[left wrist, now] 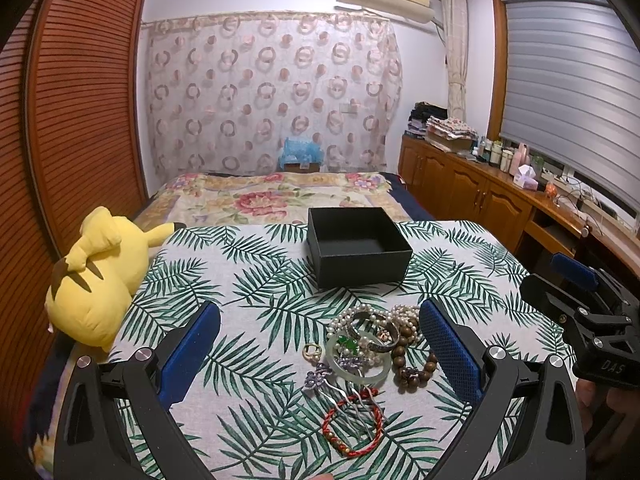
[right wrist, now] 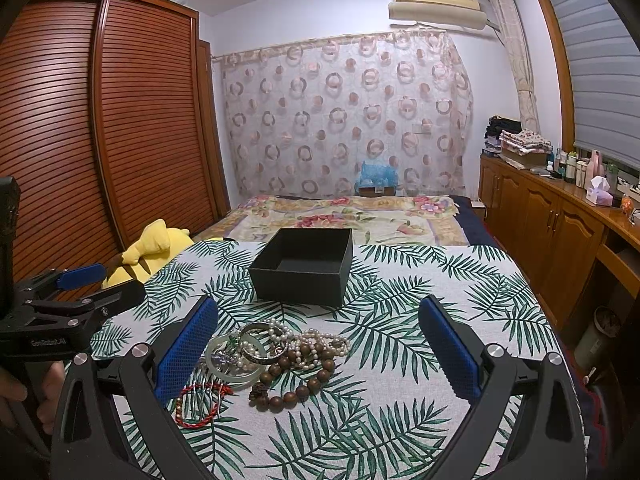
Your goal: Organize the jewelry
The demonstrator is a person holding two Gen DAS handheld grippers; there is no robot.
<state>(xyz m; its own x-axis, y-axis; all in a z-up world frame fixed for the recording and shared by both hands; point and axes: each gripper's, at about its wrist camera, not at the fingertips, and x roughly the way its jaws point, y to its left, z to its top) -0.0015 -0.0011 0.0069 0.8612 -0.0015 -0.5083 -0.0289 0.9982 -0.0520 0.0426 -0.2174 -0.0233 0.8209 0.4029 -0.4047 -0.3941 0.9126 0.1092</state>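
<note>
A pile of jewelry lies on the leaf-print cloth [left wrist: 248, 280]: a pale jade bangle [left wrist: 357, 364], pearl strands [left wrist: 360, 314], a silver cuff [left wrist: 380, 334], brown wooden beads [left wrist: 412, 364], a red cord bracelet [left wrist: 352, 424], a purple hairpin [left wrist: 320, 376] and a small gold ring [left wrist: 311, 351]. An open black box [left wrist: 357, 249] stands empty behind the pile. My left gripper [left wrist: 320, 354] is open, its fingers either side of the pile. My right gripper [right wrist: 318, 354] is open, with the pile [right wrist: 276, 354] by its left finger and the box [right wrist: 304, 266] ahead.
A yellow plush toy [left wrist: 96, 276] lies at the cloth's left edge. A floral bedspread [left wrist: 280, 196] lies beyond the box. A wooden cabinet [left wrist: 472, 188] with bottles runs along the right wall; a slatted wardrobe [left wrist: 80, 120] is at left.
</note>
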